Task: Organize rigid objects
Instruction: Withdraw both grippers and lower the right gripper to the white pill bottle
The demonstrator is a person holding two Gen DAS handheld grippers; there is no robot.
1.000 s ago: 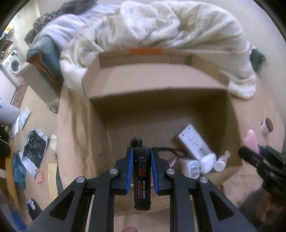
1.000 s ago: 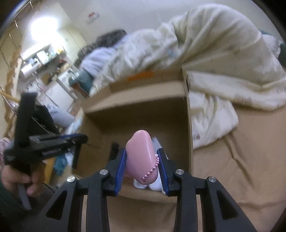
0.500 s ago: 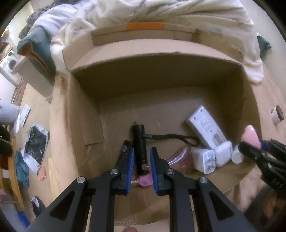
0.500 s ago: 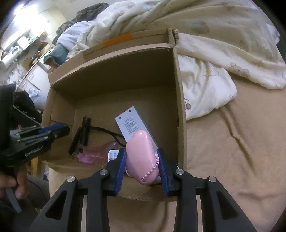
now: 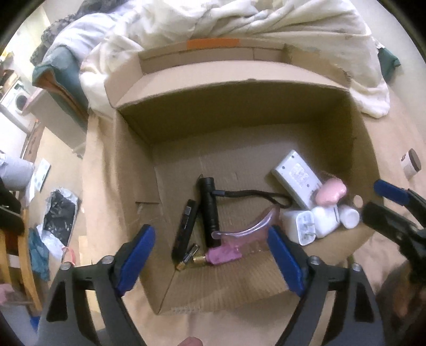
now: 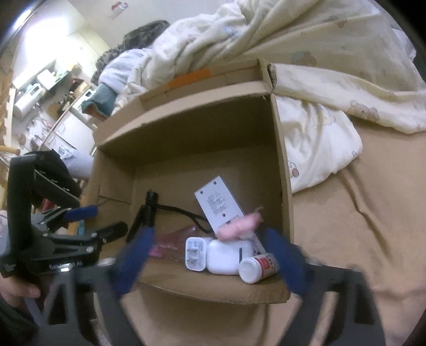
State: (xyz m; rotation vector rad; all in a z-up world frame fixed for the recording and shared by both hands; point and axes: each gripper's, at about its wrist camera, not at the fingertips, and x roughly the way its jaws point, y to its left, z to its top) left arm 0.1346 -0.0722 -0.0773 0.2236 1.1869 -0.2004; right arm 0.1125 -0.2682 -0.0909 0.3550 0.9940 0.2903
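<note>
Left wrist view: an open cardboard box (image 5: 239,106) sits on a bed (image 5: 394,138) covered in a tan sheet.
Room: a rumpled cream duvet (image 5: 239,21) lies against the box's far edge; off the bed's left edge, floor clutter and a washing machine (image 5: 16,98).
Left claw (image 5: 210,255): spread wide over the box's near edge, nothing between its blue pads; its jaws have just been opening.
Change, left: the black battery (image 5: 185,229) it gripped a second ago now lies on the box floor.
Battery axis: long axis runs near edge to far edge, leaning slightly right, just beside a black flashlight (image 5: 209,210) lying the same way.
Right claw (image 6: 210,263): wide and blurred, holding nothing; its jaws have just been opening.
Change, right: the pink case (image 6: 238,225) it held now rests in the box's right near corner, on a white remote (image 6: 218,203).
Case axis: lies crosswise, left to right.
Neighbours: white charger (image 6: 195,254), white earbud case (image 6: 229,256), small white bottle (image 6: 257,267).
</note>
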